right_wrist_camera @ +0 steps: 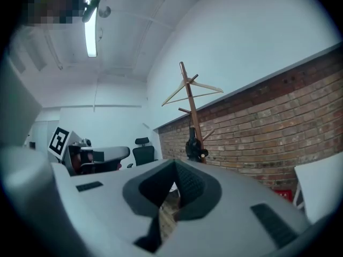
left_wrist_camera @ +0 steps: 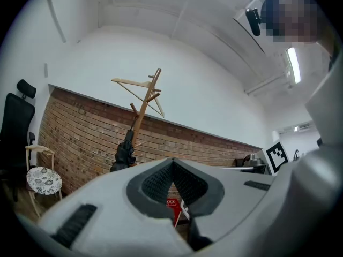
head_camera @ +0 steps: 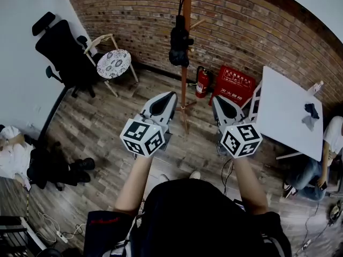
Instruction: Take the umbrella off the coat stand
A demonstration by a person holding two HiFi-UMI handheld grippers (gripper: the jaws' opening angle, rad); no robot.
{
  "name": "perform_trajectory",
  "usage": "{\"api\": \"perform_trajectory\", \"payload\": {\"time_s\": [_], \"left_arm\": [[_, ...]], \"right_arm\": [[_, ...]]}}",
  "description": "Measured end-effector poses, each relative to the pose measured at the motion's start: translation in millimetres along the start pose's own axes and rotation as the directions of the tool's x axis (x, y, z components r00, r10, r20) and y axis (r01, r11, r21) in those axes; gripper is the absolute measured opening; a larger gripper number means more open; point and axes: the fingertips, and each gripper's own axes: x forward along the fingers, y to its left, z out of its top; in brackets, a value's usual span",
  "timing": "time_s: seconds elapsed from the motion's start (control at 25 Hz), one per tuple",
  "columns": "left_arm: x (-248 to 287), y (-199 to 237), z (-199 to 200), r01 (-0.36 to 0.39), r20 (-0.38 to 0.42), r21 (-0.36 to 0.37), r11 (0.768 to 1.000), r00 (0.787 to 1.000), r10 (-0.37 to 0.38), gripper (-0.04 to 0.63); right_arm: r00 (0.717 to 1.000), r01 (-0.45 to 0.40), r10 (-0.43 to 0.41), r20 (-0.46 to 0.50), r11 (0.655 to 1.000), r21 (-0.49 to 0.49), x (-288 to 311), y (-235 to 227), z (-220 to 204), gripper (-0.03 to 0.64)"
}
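A folded black umbrella hangs on the wooden coat stand against the brick wall. Both grippers are held level in front of me, well short of the stand. My left gripper sits to the left of the pole and my right gripper to its right, both shut and empty. In the left gripper view the umbrella hangs left of the shut jaws, below the stand's top. In the right gripper view the umbrella and stand rise just right of the shut jaws.
A black office chair and a small chair with a patterned round seat stand at the left. A fire extinguisher and a red box sit right of the stand's base. A white table and a seated person are at the right.
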Motion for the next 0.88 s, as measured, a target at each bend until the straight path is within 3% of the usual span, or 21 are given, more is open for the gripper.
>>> {"api": "perform_trajectory", "payload": {"time_s": [0.88], "left_arm": [[60,-20,-24,-0.087,-0.013,0.028,0.996,0.996,0.087,0.018]], "right_arm": [[0.998,-0.062,0.062,0.004,0.998,0.028,-3,-71,-2,0.028]]}}
